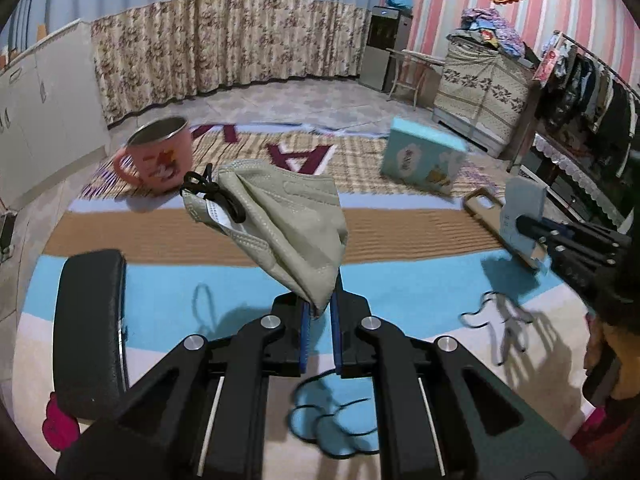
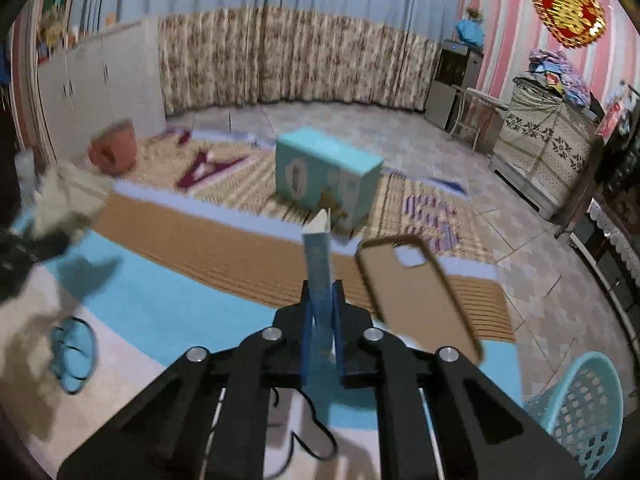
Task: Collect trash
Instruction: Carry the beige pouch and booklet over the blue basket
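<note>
My left gripper (image 1: 320, 304) is shut on a corner of a grey-green face mask (image 1: 288, 216), which hangs lifted above the striped play mat (image 1: 400, 292), its black ear loop bunched at the left. The same mask (image 2: 68, 196) shows blurred at the left edge of the right wrist view. My right gripper (image 2: 322, 300) is shut on a thin pale-blue paper packet (image 2: 318, 264) that stands up between the fingers. From the left wrist view the right gripper (image 1: 528, 228) holds the packet (image 1: 522, 204) at the far right, above the mat.
A tan phone case (image 2: 412, 292) lies just right of the right gripper. A pink mug (image 1: 160, 156) and a light-blue box (image 1: 420, 160) stand farther back on the mat. A teal mesh basket (image 2: 584, 412) sits at the near right. A black padded object (image 1: 90, 332) is near left.
</note>
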Motion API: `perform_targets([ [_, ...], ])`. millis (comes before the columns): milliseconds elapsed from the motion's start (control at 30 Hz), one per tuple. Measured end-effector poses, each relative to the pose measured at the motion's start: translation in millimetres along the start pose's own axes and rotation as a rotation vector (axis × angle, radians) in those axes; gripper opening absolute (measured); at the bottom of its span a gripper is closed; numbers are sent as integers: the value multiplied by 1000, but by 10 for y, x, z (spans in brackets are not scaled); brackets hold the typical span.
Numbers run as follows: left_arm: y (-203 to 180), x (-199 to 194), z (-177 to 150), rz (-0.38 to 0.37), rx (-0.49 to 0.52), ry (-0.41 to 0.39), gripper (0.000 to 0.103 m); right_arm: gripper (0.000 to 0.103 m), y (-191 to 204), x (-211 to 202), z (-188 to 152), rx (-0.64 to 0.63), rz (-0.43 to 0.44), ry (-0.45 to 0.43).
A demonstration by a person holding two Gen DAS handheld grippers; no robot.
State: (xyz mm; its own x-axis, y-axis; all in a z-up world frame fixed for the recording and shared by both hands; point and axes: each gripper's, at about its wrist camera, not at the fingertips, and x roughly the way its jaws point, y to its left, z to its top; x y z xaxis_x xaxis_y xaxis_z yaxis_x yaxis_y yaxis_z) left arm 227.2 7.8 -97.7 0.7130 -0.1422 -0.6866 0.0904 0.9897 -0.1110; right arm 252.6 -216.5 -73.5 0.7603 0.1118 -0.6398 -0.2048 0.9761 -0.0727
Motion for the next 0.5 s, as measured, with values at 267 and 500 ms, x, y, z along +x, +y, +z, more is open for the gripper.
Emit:
perform_targets([
  [267,-695,-151,150,-79,75,-28,7,9,-629,-645,15,135,26,-102],
  [500,-1533,-160,237,-187,155,-34,7,9,-1353,-1188,-191,204,-61,-150],
])
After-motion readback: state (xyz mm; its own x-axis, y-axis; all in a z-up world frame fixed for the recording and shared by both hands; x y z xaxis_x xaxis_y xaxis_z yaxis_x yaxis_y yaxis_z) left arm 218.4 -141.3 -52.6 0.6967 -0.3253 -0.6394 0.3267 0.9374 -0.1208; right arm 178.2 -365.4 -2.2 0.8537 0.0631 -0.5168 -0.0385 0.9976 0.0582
